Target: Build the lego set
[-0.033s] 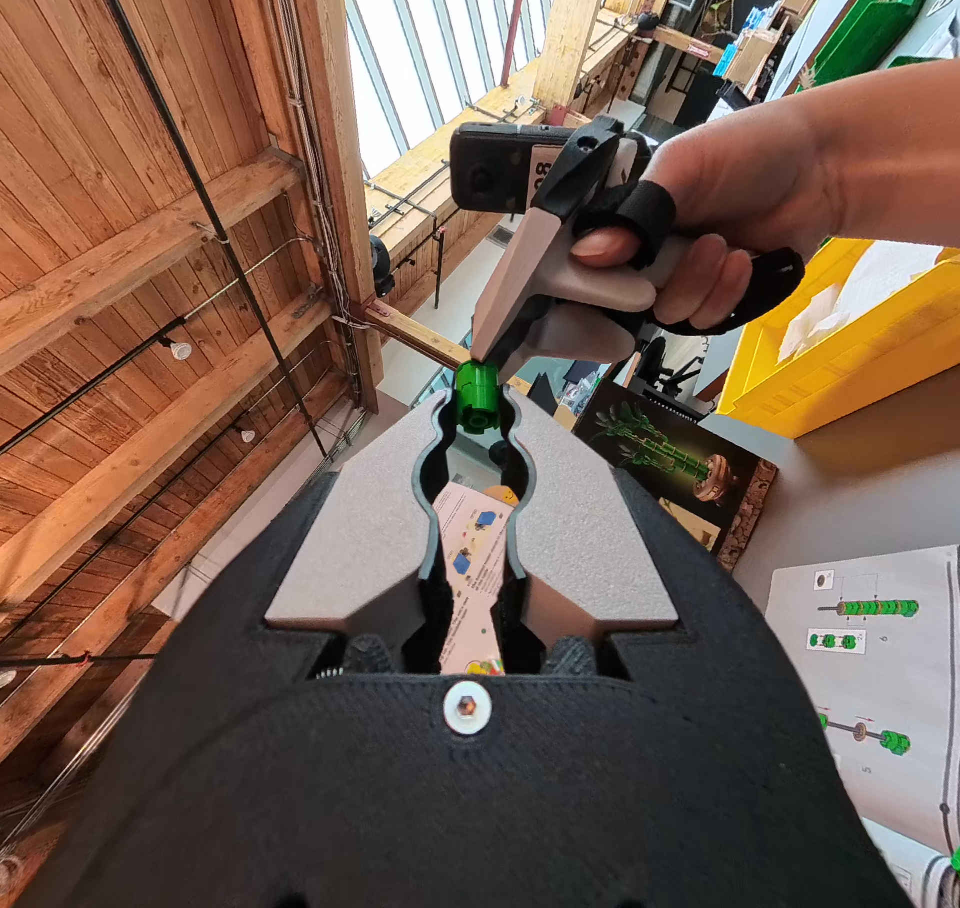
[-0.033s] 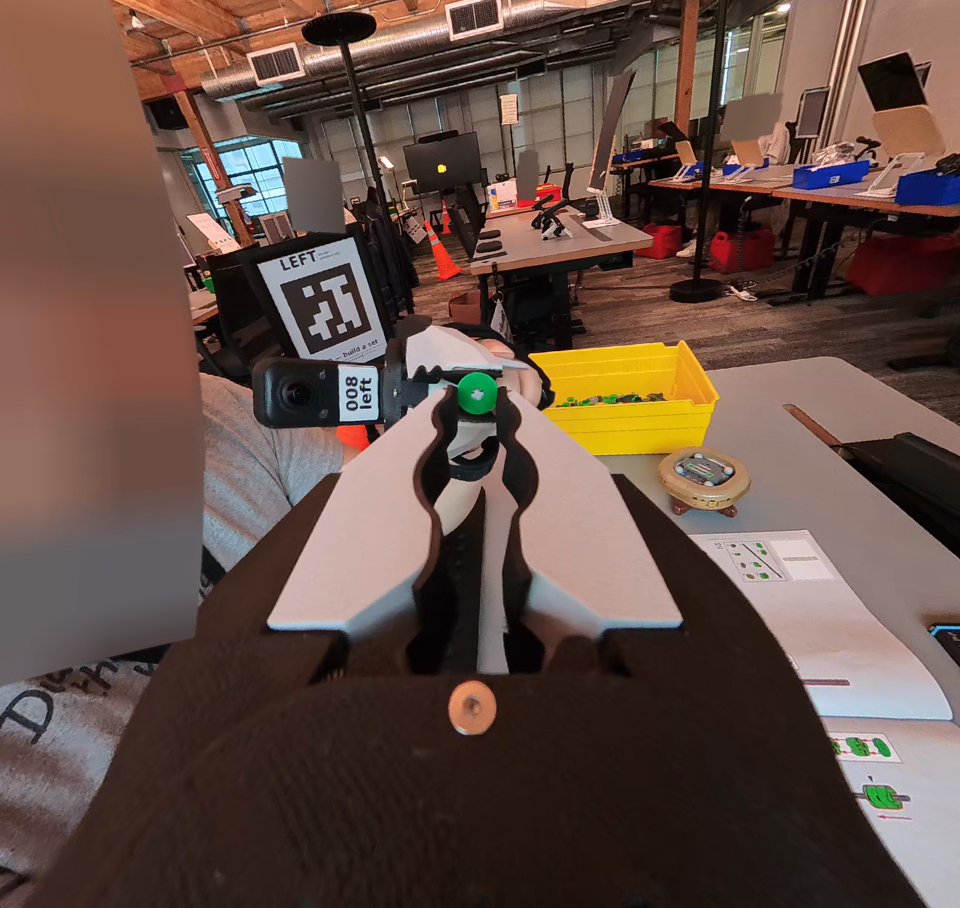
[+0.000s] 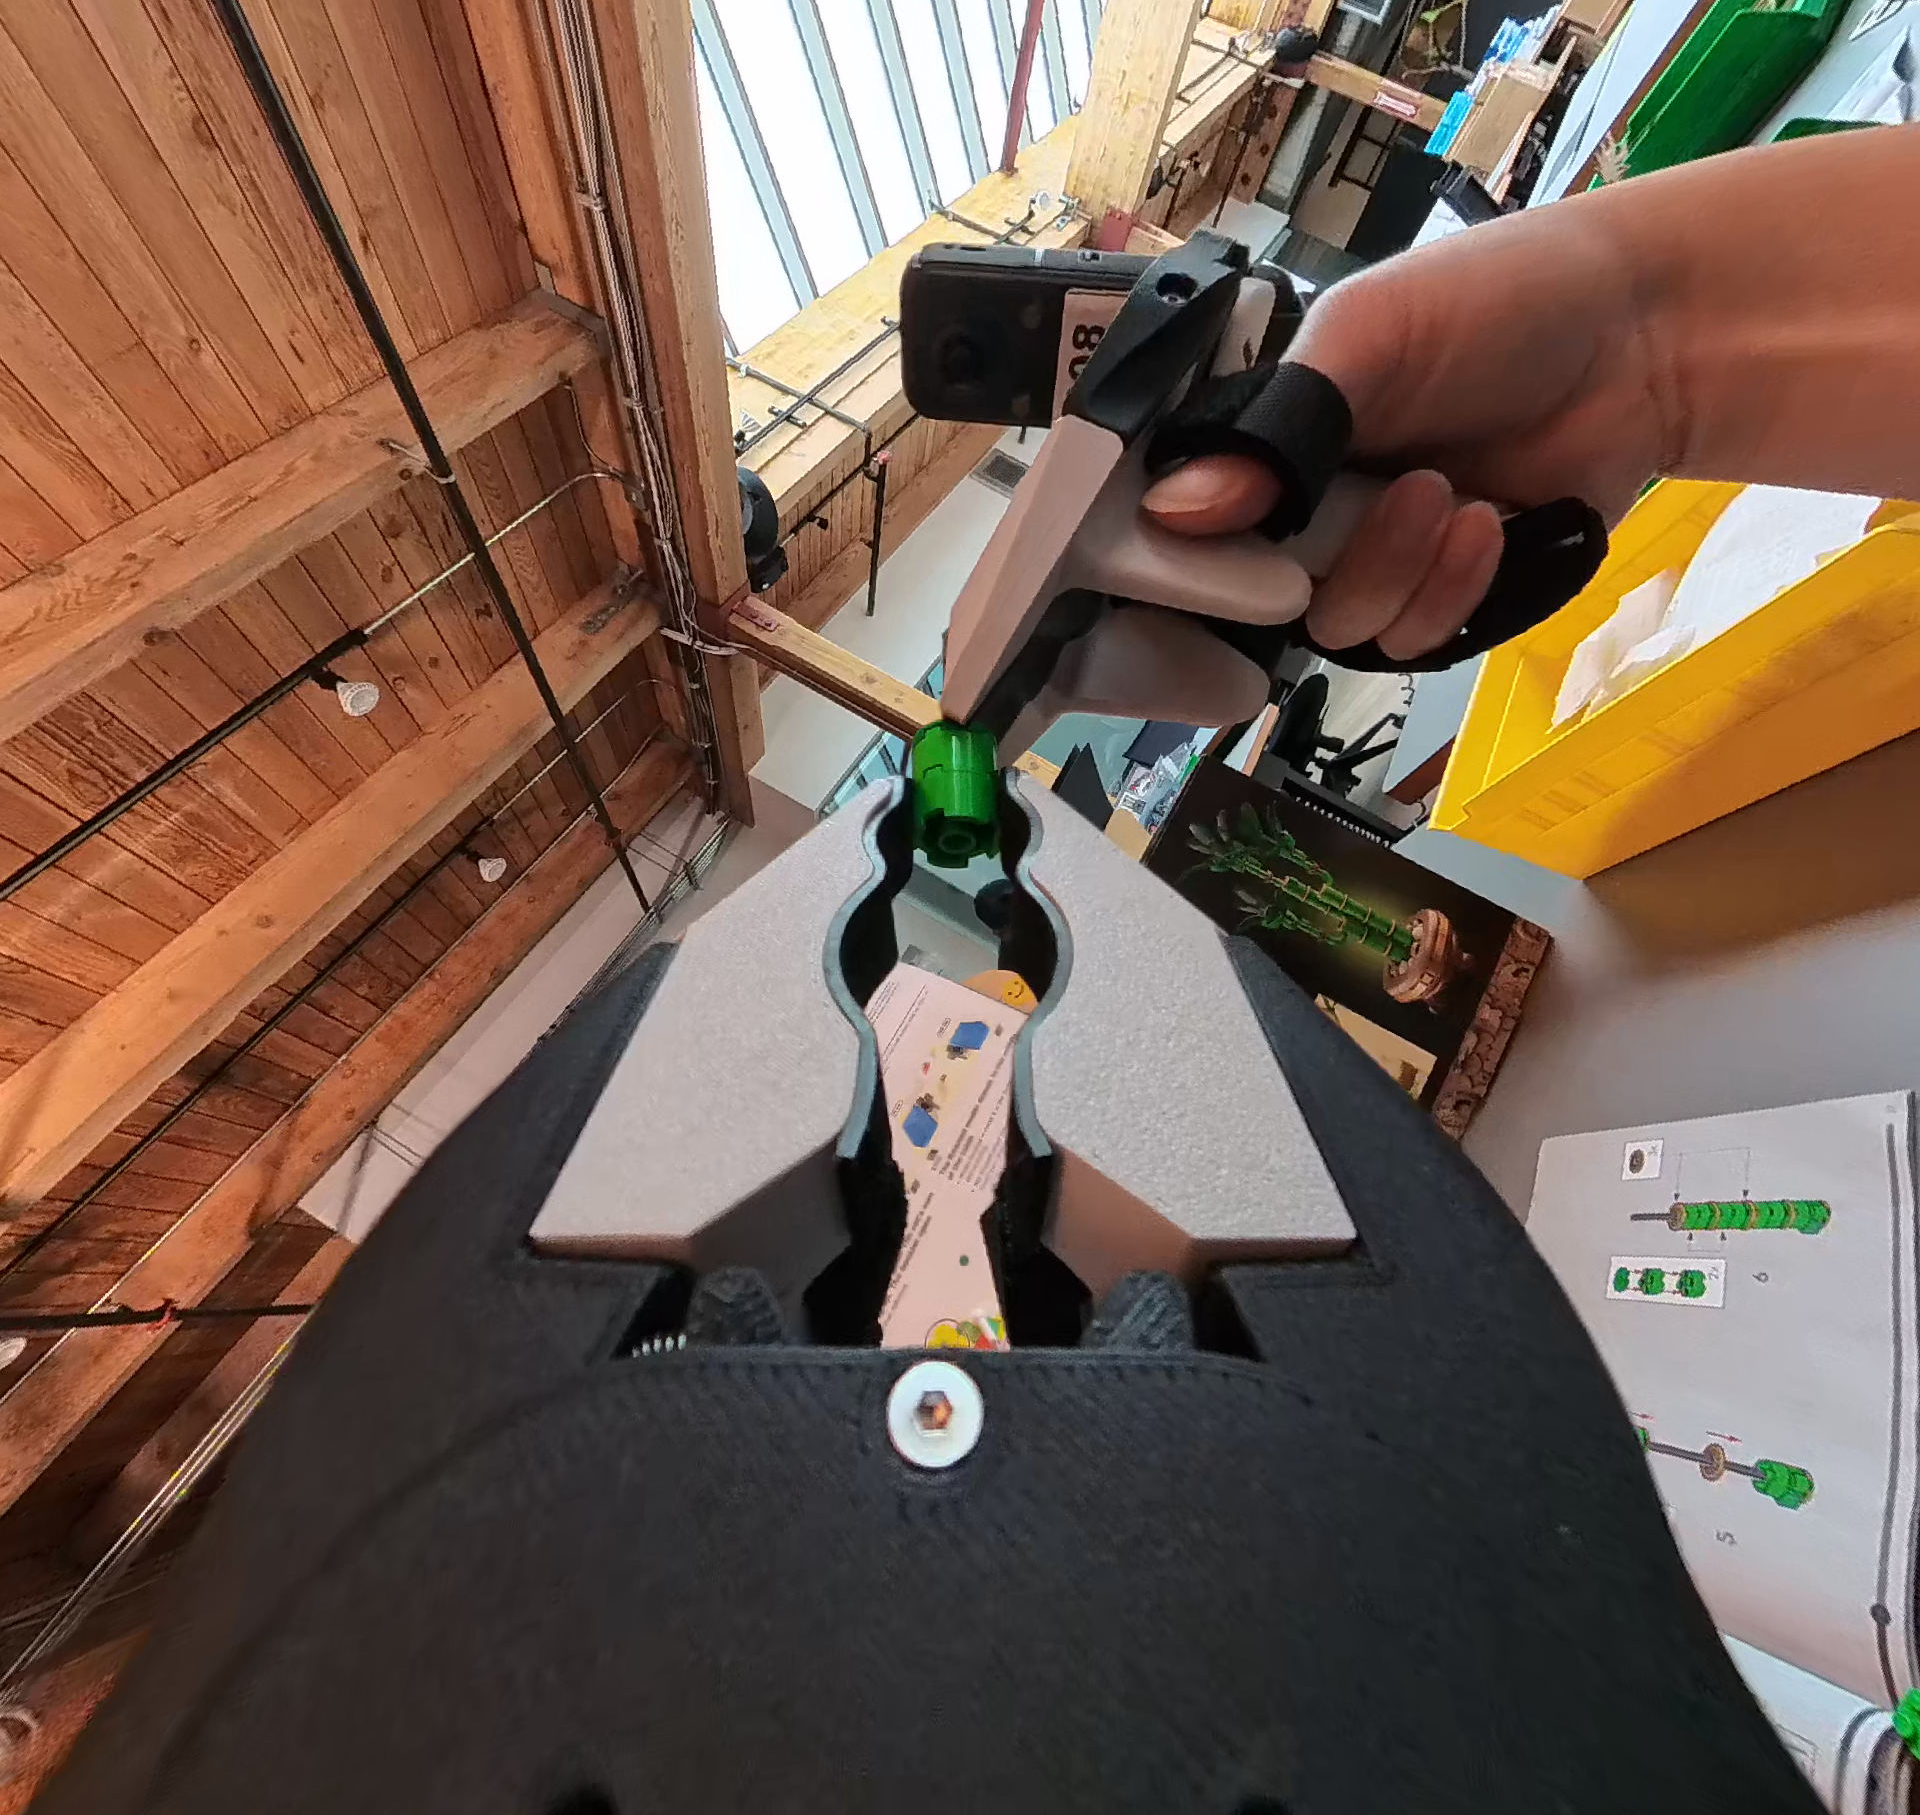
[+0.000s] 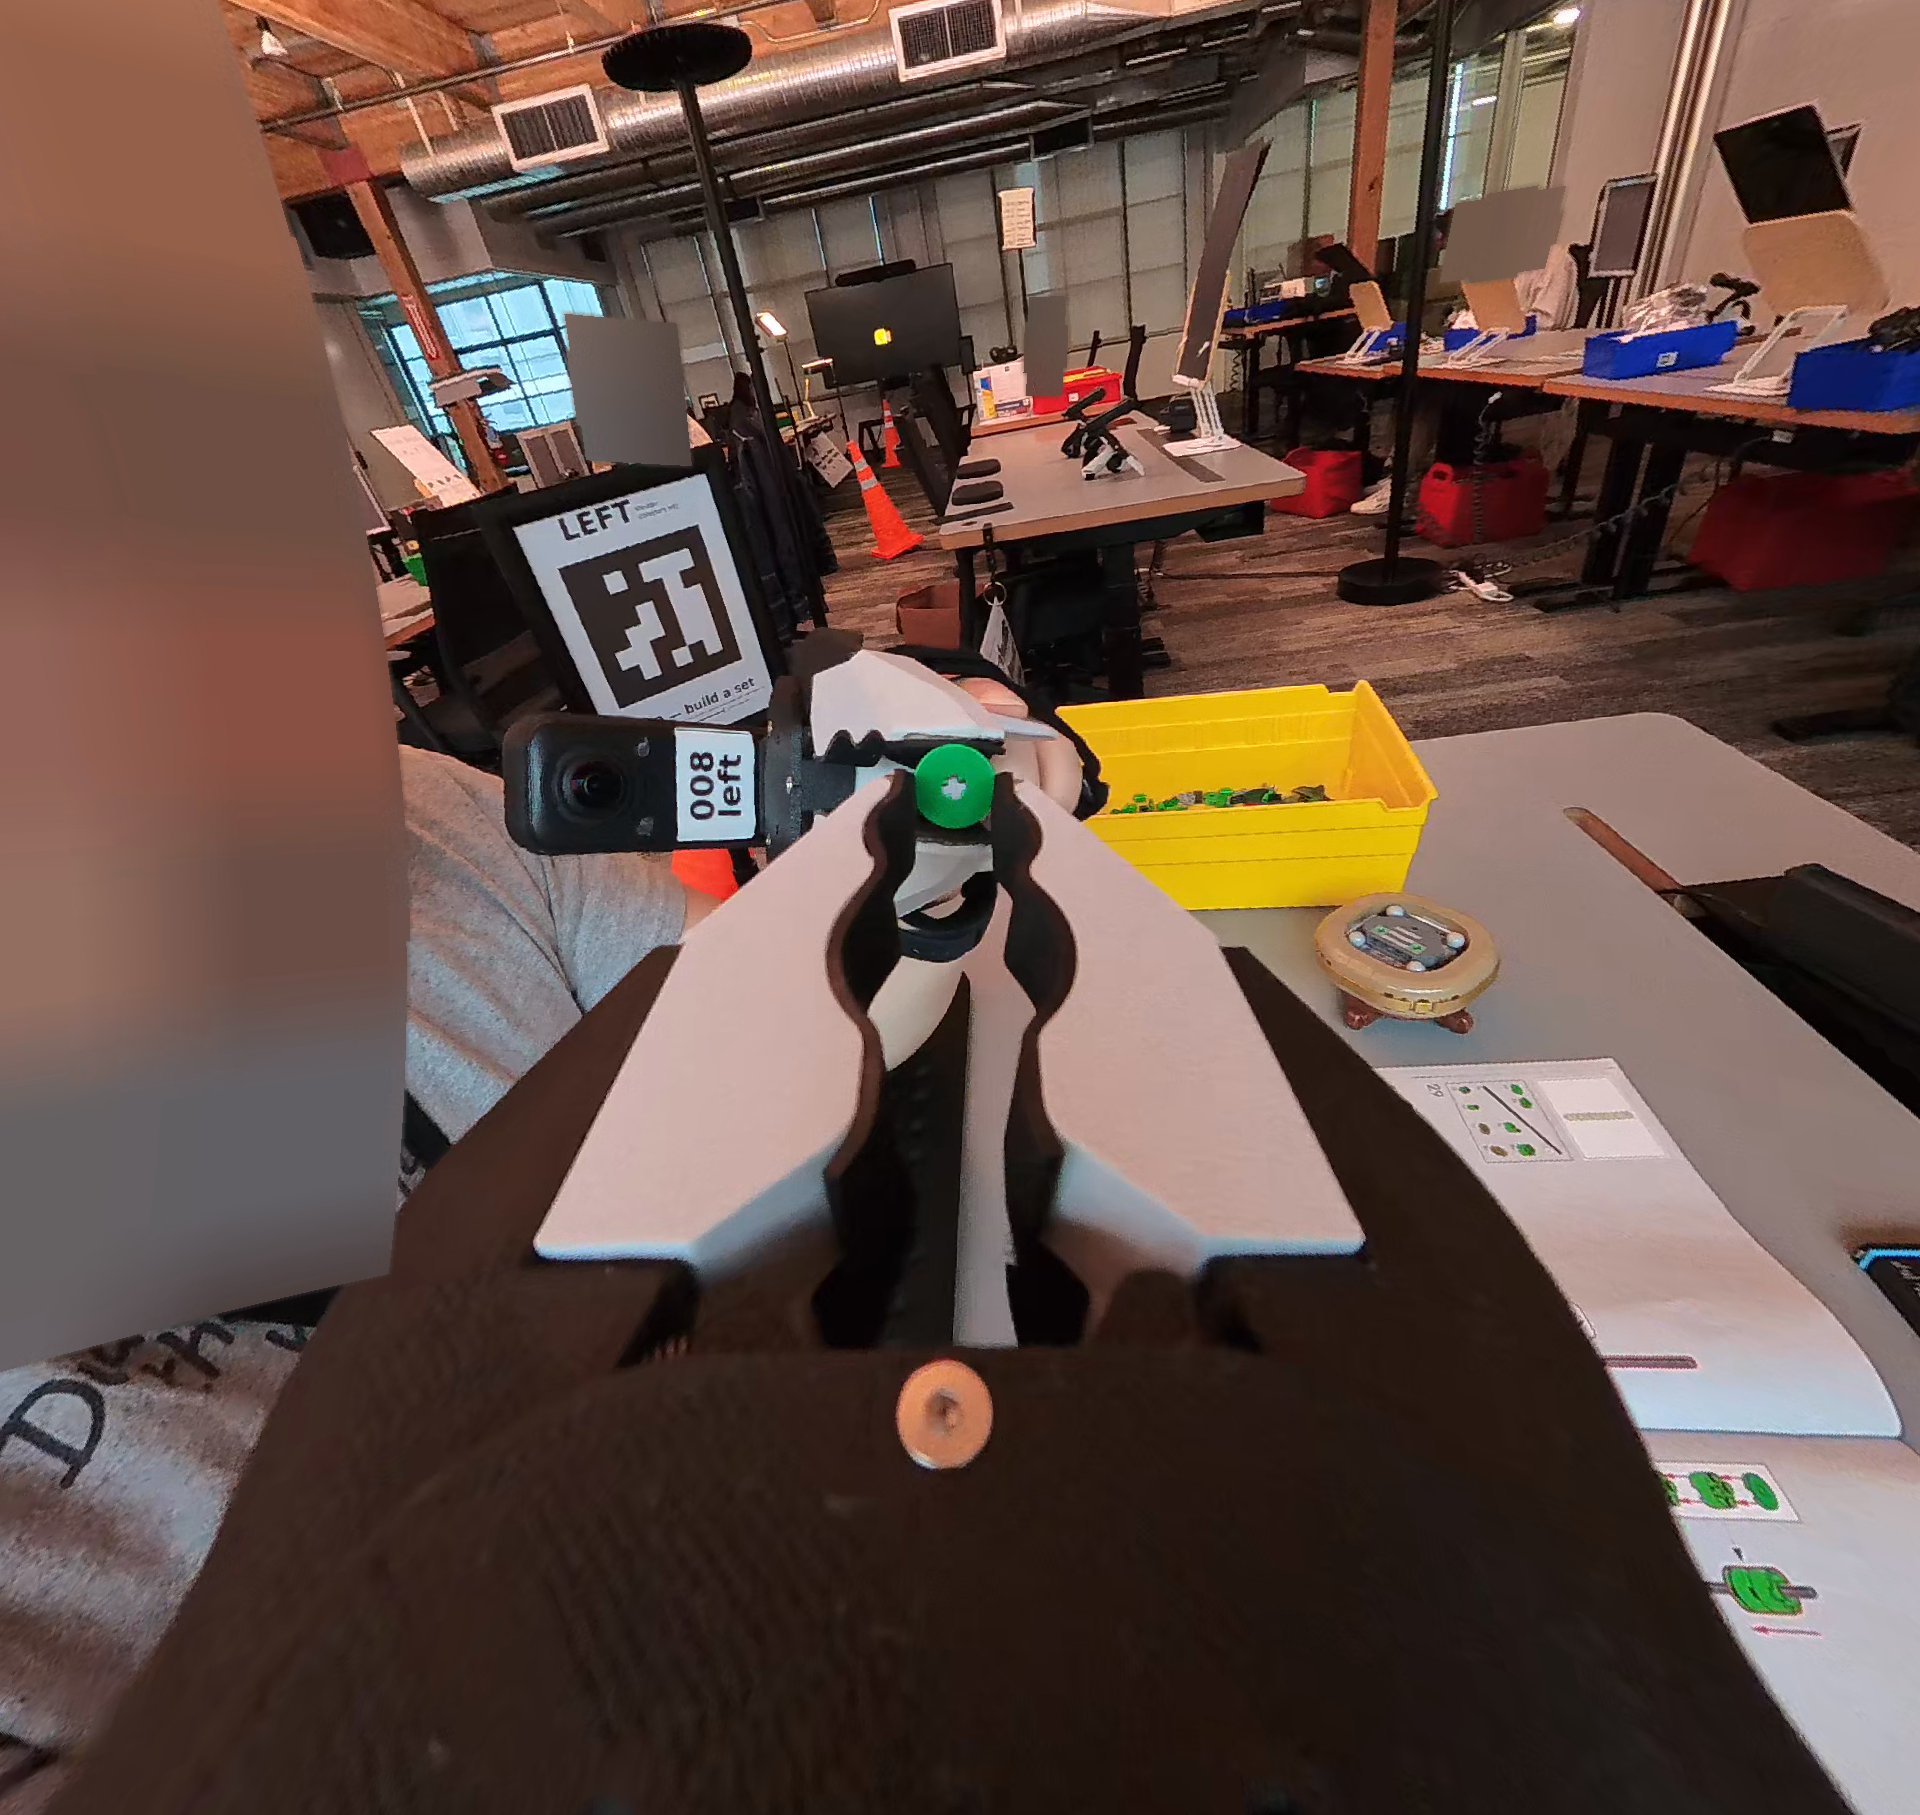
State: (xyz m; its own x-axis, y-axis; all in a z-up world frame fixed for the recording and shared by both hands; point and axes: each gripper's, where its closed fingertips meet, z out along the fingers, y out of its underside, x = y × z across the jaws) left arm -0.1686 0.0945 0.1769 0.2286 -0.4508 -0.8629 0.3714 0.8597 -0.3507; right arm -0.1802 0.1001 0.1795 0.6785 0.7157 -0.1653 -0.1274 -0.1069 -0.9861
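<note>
Left wrist view: two grippers, left gripper [image 3: 954,809] and right gripper [image 3: 977,716], clamp one green piece [image 3: 954,794].

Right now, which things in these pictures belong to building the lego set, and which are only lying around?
For the job:
- green round piece, held between both hand-held grippers: left, right
- yellow bin of pieces
- instruction sheet
- round tan base
- picture of the finished plant

Lying around:
- orange cone
- blue bins

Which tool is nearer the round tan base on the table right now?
Right, narrowly. The right tool is up and left of the tan base; the left tool meets it at the green piece, pointing away.
</note>
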